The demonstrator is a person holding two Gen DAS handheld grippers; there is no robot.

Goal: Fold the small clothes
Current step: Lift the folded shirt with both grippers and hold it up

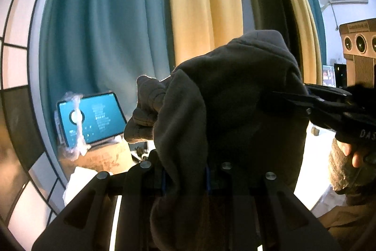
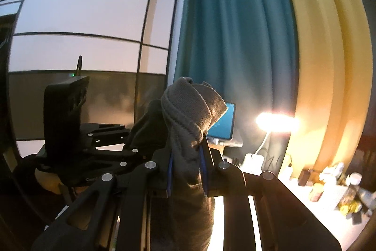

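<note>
A dark grey knit garment hangs in the air, held up between both grippers. My left gripper is shut on its lower fold; the cloth bunches over the fingers and hides the tips. My right gripper is shut on another bunched part of the grey garment, a ribbed edge standing up above the blue pads. In the left wrist view the right gripper reaches in from the right and bites the cloth. In the right wrist view the left gripper sits to the left, close by.
Teal curtain and yellow curtain hang behind. A lit tablet stands on a cardboard box. A bright desk lamp and several small bottles stand on a white table at the right. A panelled wardrobe is at left.
</note>
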